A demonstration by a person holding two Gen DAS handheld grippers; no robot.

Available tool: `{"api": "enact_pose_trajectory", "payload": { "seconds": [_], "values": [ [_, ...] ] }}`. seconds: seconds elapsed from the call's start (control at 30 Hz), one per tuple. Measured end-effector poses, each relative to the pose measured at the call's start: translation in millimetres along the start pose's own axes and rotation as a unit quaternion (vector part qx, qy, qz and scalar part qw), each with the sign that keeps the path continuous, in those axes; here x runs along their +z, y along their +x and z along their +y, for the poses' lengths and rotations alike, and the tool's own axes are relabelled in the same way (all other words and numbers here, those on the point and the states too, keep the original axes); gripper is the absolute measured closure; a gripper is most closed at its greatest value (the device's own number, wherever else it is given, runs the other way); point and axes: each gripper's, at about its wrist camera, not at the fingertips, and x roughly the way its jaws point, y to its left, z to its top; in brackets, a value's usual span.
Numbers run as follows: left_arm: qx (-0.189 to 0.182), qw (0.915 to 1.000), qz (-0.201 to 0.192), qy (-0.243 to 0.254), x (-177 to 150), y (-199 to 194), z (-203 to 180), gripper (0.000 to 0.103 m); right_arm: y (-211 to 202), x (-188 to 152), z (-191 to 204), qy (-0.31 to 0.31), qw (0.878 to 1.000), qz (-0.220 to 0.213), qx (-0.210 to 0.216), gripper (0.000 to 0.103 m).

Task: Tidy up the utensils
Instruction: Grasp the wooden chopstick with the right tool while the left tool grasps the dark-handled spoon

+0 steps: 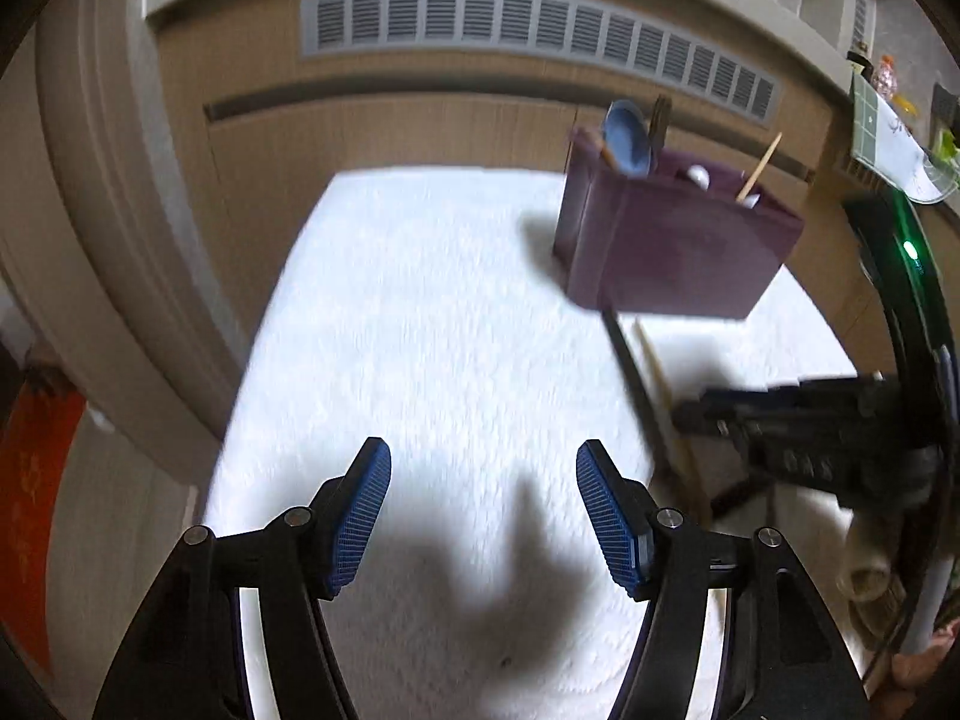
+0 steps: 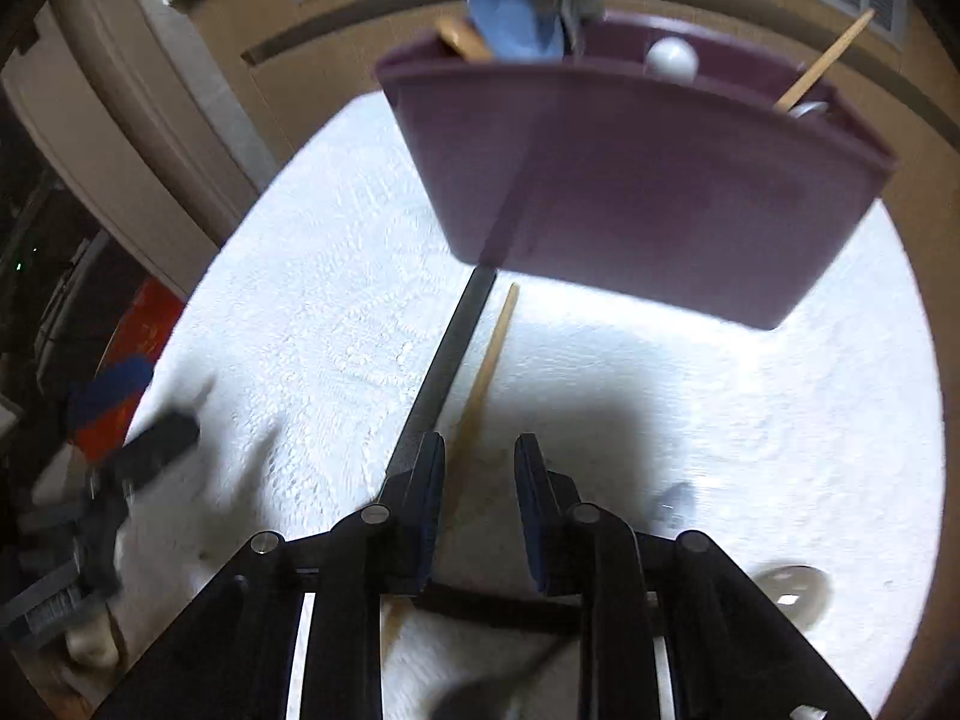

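We see a purple utensil caddy (image 2: 648, 180) standing upright on the white worktop (image 2: 312, 276), holding a blue spoon (image 2: 510, 15), a white round-ended utensil (image 2: 672, 59) and a wooden stick (image 2: 825, 69). Before it lie a black handle (image 2: 447, 366) and a wooden chopstick (image 2: 486, 366), side by side.

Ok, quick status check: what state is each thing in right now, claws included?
Left claw: open, empty, above the white cloth.
Right claw: partly open, gripping nothing.
Purple holder: upright, utensils standing inside.
Black utensil handle: lying flat on the cloth.
Wooden stick: lying flat alongside it.
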Motion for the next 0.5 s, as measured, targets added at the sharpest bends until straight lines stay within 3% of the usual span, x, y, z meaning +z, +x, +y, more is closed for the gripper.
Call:
{"api": "enact_pose_trajectory", "payload": {
  "seconds": [0.17, 0.33, 0.5],
  "values": [
    [-0.005, 0.9999, 0.012, -0.001, -8, 9, -3, 0.038, 11, 5, 10, -0.017, 0.999, -0.002, -0.035, 0.08],
    [-0.011, 0.9999, 0.012, 0.004, -1, 10, -12, 0.038, 10, 2, 16, -0.04, 0.997, -0.01, -0.059, 0.094],
    [-0.01, 0.9997, 0.014, 0.018, 0, 8, -23, 0.036, -15, -14, -6, -0.028, 0.998, -0.018, -0.049, 0.098]
  ]
}}
